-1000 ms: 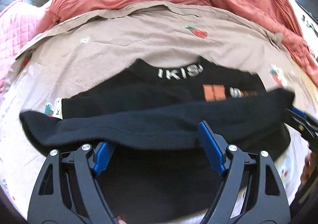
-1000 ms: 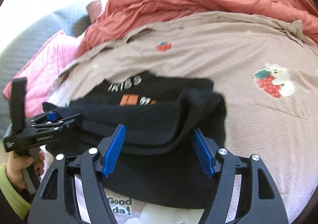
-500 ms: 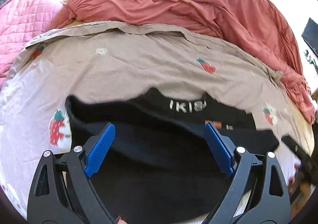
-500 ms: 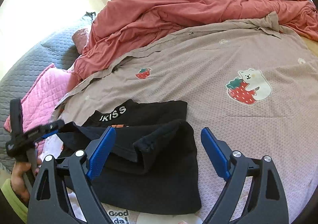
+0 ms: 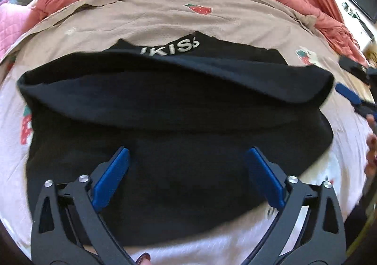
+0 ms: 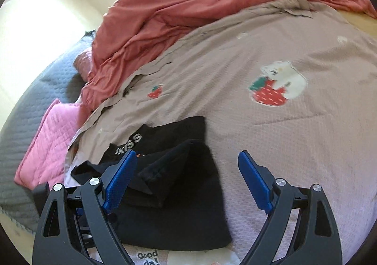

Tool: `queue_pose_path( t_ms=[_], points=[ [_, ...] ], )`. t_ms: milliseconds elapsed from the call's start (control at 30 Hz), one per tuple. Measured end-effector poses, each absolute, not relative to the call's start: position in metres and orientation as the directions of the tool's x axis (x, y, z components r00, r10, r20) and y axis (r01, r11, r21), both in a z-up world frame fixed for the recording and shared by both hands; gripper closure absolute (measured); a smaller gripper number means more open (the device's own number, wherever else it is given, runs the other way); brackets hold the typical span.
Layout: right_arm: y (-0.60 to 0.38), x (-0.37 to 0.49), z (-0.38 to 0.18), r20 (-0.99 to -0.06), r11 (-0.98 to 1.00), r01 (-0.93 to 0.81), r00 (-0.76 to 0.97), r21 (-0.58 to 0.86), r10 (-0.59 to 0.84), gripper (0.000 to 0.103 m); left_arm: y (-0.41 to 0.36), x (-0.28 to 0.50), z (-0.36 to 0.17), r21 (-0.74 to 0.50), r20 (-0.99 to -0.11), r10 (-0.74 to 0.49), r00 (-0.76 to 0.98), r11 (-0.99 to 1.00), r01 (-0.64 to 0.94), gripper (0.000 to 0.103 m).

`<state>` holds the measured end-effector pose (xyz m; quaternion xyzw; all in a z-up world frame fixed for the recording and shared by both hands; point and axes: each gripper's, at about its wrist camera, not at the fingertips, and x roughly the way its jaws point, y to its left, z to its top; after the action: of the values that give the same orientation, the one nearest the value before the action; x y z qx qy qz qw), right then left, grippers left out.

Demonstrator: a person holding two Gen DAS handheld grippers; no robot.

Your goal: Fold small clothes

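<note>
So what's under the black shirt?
The black shirt lies on a beige blanket with strawberry pictures. At its near edge a white cloth printed with "Good" peeks out from under it. The rest underneath is covered.

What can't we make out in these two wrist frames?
- black garment, left wrist view: first letter of the neck lettering hidden under the folded-over flap; orange print covered.
- white item beneath it, right wrist view: text cut off by the bottom edge.
- right gripper, left wrist view: blurred, cropped at the right edge.
</note>
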<state>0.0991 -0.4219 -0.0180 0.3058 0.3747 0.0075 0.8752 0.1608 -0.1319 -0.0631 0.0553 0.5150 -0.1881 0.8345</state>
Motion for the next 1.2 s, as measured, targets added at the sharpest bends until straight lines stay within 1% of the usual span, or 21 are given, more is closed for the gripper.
queue_pose_path(
  t_ms=[167,267,367,433,500,600,700,767,833,967,1100,1200],
  points=[
    [-0.434,0.098,-0.024,-0.658,0.779,0.263,0.714,0.569,0.240,0.016,-0.162,0.190,-0.061,-0.113,-0.874,-0.264,0.409,0.927,0.357,0.010],
    [-0.434,0.098,-0.024,-0.662,0.787,0.264,0.714,0.558,0.230,0.016,-0.174,0.211,-0.054,-0.133,-0.867,-0.270,0.419,0.936,0.327,0.010],
    [-0.435,0.099,-0.023,-0.663,0.786,0.266,0.713,0.558,0.229,0.016,-0.169,0.235,-0.039,-0.194,-0.845,-0.296,0.446,0.946,0.260,0.010],
    [-0.436,0.098,-0.023,-0.662,0.787,0.265,0.714,0.557,0.228,0.016,-0.164,0.243,-0.027,-0.213,-0.827,-0.304,0.472,0.948,0.238,0.010],
    [-0.436,0.099,-0.022,-0.662,0.794,0.258,0.714,0.550,0.227,0.016,-0.157,0.246,-0.017,-0.205,-0.813,-0.300,0.499,0.950,0.236,0.010],
    [-0.430,0.102,-0.021,-0.667,0.812,0.237,0.709,0.533,0.231,0.016,-0.135,0.246,-0.011,-0.187,-0.806,-0.276,0.523,0.958,0.217,0.010],
    [-0.417,0.106,-0.017,-0.670,0.845,0.188,0.703,0.500,0.239,0.016,-0.107,0.242,-0.016,-0.215,-0.814,-0.271,0.513,0.962,0.168,0.010],
    [-0.405,0.109,-0.015,-0.684,0.881,0.150,0.692,0.449,0.230,0.016,-0.084,0.236,-0.020,-0.232,-0.818,-0.268,0.508,0.963,0.134,0.010],
    [-0.398,0.110,-0.017,-0.704,0.907,0.137,0.679,0.399,0.207,0.016,-0.063,0.225,-0.023,-0.223,-0.820,-0.248,0.516,0.968,0.112,0.010],
    [-0.398,0.114,-0.031,-0.746,0.909,0.175,0.639,0.378,0.187,0.016,-0.022,0.202,-0.027,-0.173,-0.822,-0.184,0.540,0.982,0.071,0.010],
    [-0.401,0.118,-0.047,-0.775,0.896,0.220,0.604,0.386,0.186,0.016,0.016,0.186,-0.035,-0.165,-0.834,-0.150,0.532,0.986,0.019,0.010],
    [-0.396,0.120,-0.051,-0.784,0.901,0.217,0.593,0.376,0.185,0.016,0.036,0.188,-0.040,-0.171,-0.845,-0.137,0.516,0.985,-0.019,0.010]
  ],
)
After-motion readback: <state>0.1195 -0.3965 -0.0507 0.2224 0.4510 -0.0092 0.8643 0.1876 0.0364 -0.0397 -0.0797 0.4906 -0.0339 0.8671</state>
